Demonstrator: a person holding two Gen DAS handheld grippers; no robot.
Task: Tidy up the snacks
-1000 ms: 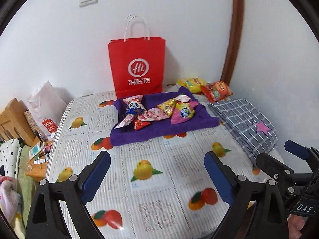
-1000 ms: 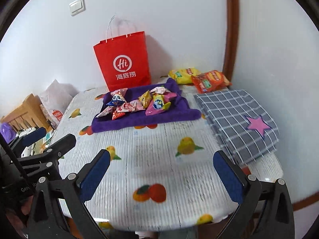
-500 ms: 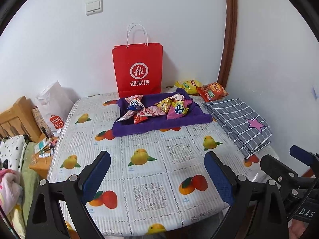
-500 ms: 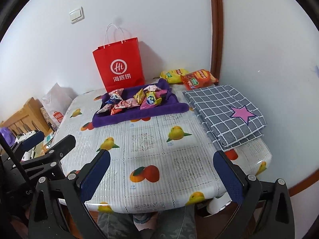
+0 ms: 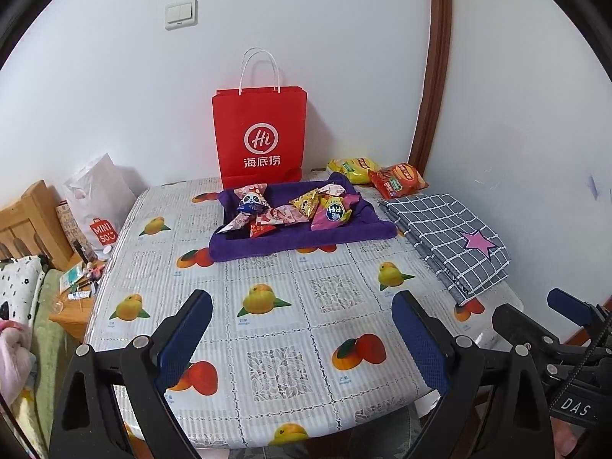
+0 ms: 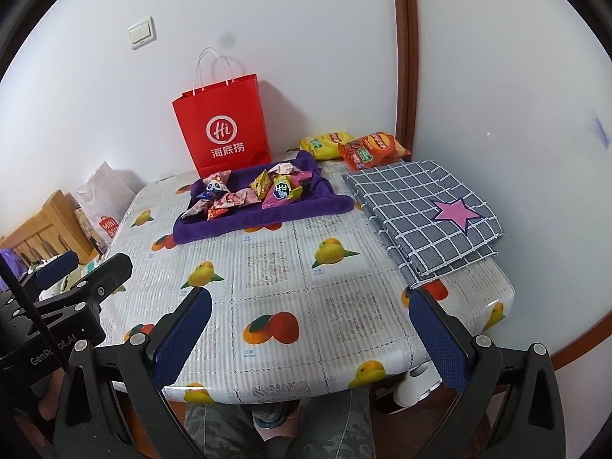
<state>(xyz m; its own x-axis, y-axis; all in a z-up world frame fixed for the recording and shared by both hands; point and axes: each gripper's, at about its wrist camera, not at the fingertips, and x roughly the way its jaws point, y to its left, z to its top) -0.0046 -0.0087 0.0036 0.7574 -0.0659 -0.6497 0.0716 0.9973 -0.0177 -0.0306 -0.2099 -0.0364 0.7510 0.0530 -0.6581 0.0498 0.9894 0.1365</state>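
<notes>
Several small snack packets (image 5: 290, 210) lie heaped on a purple cloth tray (image 5: 306, 239) at the back of the table; they also show in the right wrist view (image 6: 248, 195). A yellow chip bag (image 5: 350, 164) and an orange chip bag (image 5: 397, 179) lie behind it by the wall. My left gripper (image 5: 302, 329) is open and empty over the table's front edge. My right gripper (image 6: 310, 332) is open and empty there too, beside the left one (image 6: 76, 279).
A red paper bag (image 5: 260, 137) stands against the wall behind the tray. A folded grey checked cloth with a pink star (image 5: 447, 237) lies at the right. The fruit-print tablecloth (image 5: 313, 298) covers the table. A white shopping bag (image 5: 97, 206) and wooden furniture stand left.
Both grippers have pulled back and up from the table, so its front edge and the person's legs now show. Both stay open and empty.
</notes>
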